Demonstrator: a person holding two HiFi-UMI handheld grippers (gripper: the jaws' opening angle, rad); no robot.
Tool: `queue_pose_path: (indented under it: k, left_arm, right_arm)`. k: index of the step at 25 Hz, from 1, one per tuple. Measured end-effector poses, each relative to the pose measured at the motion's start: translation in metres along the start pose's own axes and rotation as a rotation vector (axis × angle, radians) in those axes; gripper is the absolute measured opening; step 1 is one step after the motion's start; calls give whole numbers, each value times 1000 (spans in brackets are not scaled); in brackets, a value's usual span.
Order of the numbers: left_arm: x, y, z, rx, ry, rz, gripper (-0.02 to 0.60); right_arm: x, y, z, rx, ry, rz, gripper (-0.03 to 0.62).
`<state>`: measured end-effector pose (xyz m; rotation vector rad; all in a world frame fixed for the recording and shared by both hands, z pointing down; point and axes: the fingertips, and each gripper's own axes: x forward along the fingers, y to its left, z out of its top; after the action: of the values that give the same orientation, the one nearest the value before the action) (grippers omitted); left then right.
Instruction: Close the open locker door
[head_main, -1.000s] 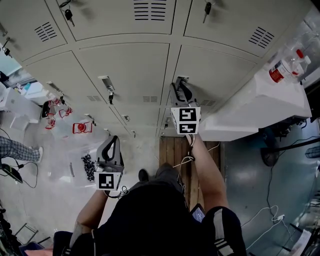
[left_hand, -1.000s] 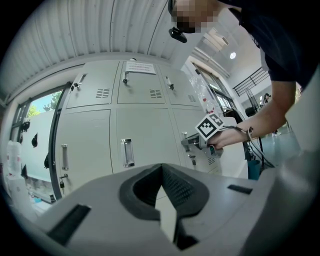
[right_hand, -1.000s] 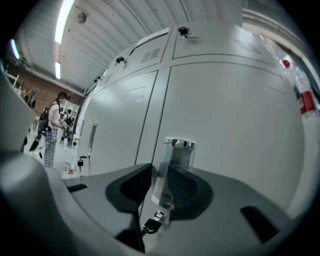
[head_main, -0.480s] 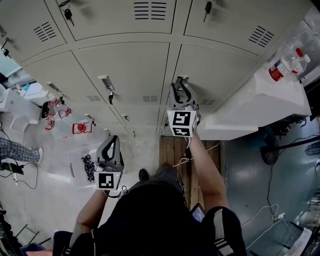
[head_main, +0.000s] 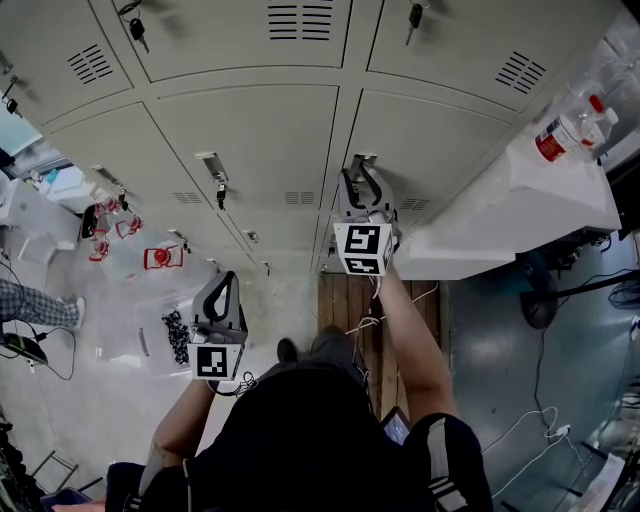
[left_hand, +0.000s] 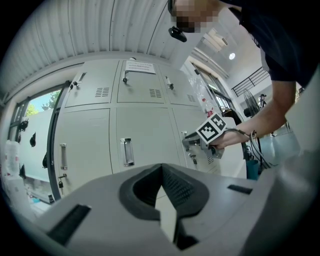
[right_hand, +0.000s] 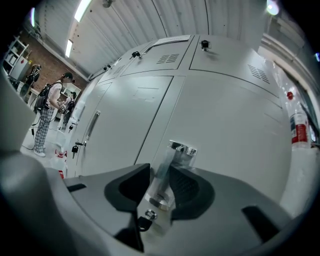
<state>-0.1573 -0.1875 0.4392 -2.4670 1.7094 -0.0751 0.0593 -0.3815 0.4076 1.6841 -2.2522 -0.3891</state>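
Your right tongs (right_hand: 161, 175) are closed on the shiny handle (right_hand: 180, 149) of a grey locker door (right_hand: 225, 115). That door looks flat with the doors next to it. Your left tongs (left_hand: 161, 167) are closed with nothing in them, nearer your body and well apart from the handle. A white worktop (head_main: 520, 205) is just beside your right arm.
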Motion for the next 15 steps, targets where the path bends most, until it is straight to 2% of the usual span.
queue_pose_path:
  k: [10,15]
  left_arm:
    - [0,1,2,-5,-5,-2,3]
    - [-1,2,3,13,-15,-8,3]
  right_arm:
    - [-6,1,3,-10,-10,-5,135]
    - [-4,0,0,-103,12,-47,128]
